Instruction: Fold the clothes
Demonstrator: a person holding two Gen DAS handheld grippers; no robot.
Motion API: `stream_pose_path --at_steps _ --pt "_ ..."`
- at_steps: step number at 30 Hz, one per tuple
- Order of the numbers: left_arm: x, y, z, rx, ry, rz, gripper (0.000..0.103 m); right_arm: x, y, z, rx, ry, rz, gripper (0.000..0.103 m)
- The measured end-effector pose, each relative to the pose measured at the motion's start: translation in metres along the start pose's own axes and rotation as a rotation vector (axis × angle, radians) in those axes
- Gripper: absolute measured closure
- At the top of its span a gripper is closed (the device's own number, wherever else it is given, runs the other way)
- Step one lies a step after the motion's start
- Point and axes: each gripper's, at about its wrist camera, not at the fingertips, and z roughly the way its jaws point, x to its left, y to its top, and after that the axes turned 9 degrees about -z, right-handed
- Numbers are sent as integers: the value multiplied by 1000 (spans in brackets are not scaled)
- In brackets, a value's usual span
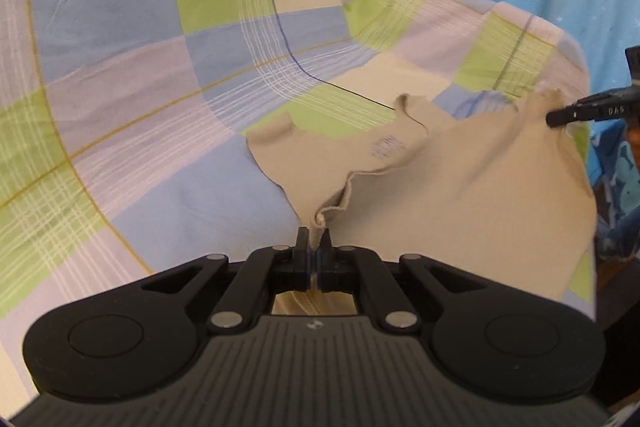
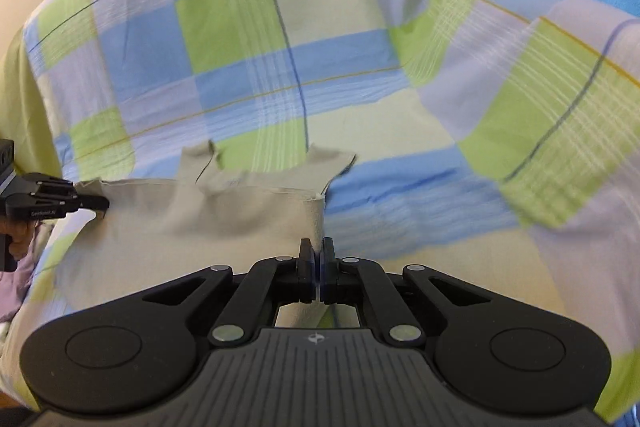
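Beige garment (image 1: 460, 187) lies low and centre-right in the left wrist view, spread on a checked bedsheet (image 1: 160, 67) — thin, soft, its edges rippled. Left gripper (image 1: 314, 241) is closed, pinching one corner; right gripper (image 2: 318, 251) is likewise clamped on the opposite corner. Judging by this, a fold is underway — next, both corners likely travel together across the cloth.

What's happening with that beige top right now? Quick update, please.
Left claw shut on beige top. Right claw shut on its other edge. Top spread over checked sheet. Nothing blocking.
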Motion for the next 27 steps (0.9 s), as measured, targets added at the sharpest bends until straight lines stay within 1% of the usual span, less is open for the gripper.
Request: stream_pose_path --at_steps 3,6,10,13,16,19,20,23,24,25,26,27 --pt "14 22 21 -14 11 -7 102 -14 22 25 1 -20 -29 102" --pt "26 40 50 -6 36 -5 102 -28 37 55 14 -36 -42 102" --pt "36 42 87 36 60 -11 102 -48 35 100 70 -42 3 102" --pt "36 38 98 44 70 -2 102 -56 29 114 83 -36 24 102" --pt "40 37 98 33 66 -18 101 -58 27 114 66 -36 27 102" --pt "40 37 99 24 75 -13 101 -61 27 114 51 -35 46 101" --pt "38 37 98 19 83 -6 101 -61 27 112 46 -51 48 101" --pt "38 35 96 21 119 -19 99 -56 28 101 26 -154 34 90" --pt "38 35 96 22 142 -25 93 -54 27 95 15 -180 32 90" --pt "38 36 94 15 186 -31 85 -52 26 88 7 -193 28 90" --pt "40 36 91 2 237 -40 81 -48 26 81 3 -192 14 90" --pt "43 37 87 -11 270 -54 78 -41 25 74 0 -192 -8 89"
